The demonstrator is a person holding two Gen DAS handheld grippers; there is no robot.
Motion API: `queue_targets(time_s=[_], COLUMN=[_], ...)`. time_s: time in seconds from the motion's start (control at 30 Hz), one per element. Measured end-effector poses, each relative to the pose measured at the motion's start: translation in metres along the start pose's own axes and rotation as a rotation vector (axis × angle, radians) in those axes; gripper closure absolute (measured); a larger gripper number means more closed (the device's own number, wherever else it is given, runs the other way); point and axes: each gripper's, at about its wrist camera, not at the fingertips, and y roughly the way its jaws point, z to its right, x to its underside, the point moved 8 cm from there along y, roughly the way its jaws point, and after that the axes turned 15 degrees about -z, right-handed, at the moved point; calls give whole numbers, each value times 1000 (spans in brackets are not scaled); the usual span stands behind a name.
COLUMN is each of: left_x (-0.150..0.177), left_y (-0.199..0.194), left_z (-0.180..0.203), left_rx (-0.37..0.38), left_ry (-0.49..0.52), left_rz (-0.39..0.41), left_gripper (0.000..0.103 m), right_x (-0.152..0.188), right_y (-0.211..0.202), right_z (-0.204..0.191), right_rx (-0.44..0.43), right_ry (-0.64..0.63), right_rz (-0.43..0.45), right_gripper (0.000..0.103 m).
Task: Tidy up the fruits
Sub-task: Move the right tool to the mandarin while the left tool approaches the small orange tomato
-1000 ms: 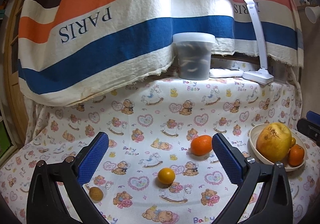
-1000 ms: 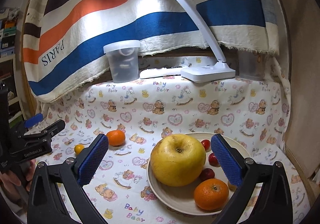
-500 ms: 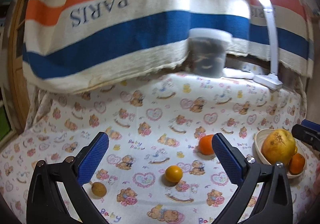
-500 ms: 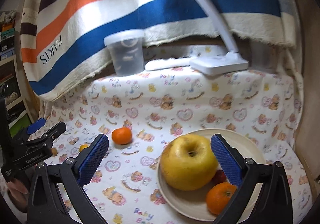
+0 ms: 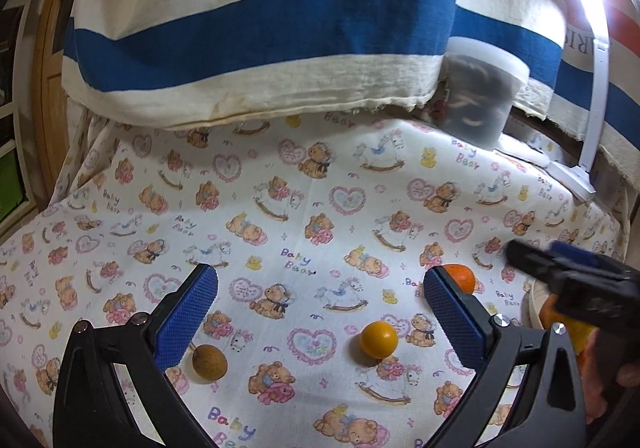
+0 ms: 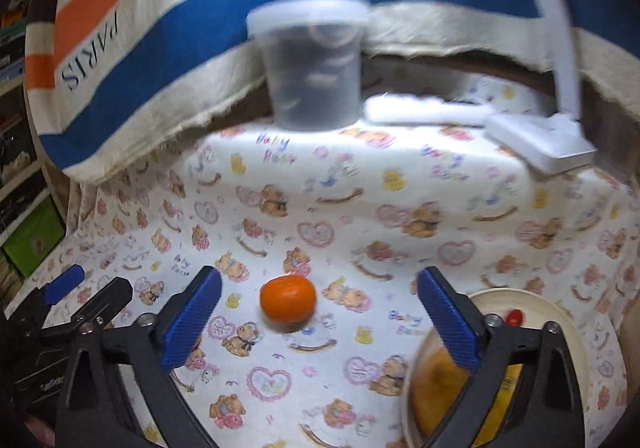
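Note:
An orange tangerine [image 6: 287, 299] lies on the bear-print cloth, framed between the fingers of my right gripper [image 6: 318, 322], whose jaws are closing with wide gaps on both sides of the fruit. The cream bowl [image 6: 568, 322] with a big yellow fruit [image 6: 438, 388] and a small red fruit [image 6: 514, 317] sits at lower right. In the left wrist view my left gripper [image 5: 320, 322] is open above the cloth; a small yellow-orange fruit [image 5: 379, 339] lies between its fingers and a brown round fruit [image 5: 209, 363] beside its left finger. The tangerine [image 5: 460, 277] peeks from behind its right finger.
A lidded translucent tub [image 6: 314, 64] and a white desk lamp base [image 6: 544, 144] stand at the back under a striped hanging towel [image 5: 260, 28]. Shelves and a green box [image 6: 32, 240] are at the far left. A hand [image 5: 616, 388] holds the right gripper [image 5: 568, 268].
My right gripper swung left from over the bowl to frame the tangerine, and its jaws narrowed a little. The left gripper shifted and rolled; the yellow fruit and brown fruit now sit nearer.

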Motion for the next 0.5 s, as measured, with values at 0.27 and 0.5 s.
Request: queue_targets(time_s=[0.27, 0.5], left_x=[1, 2], left_y=[10, 8], left_z=[-7, -7], left_rx=[-8, -33], left_ry=[-29, -21], left_rz=[-46, -34], left_gripper=[1, 2], right_x=[-2, 1], right_y=[53, 83], right_z=[-15, -19], right_rx=[44, 18], right_ry=[-59, -69], right_rz=[-143, -225], right_gripper=[20, 40])
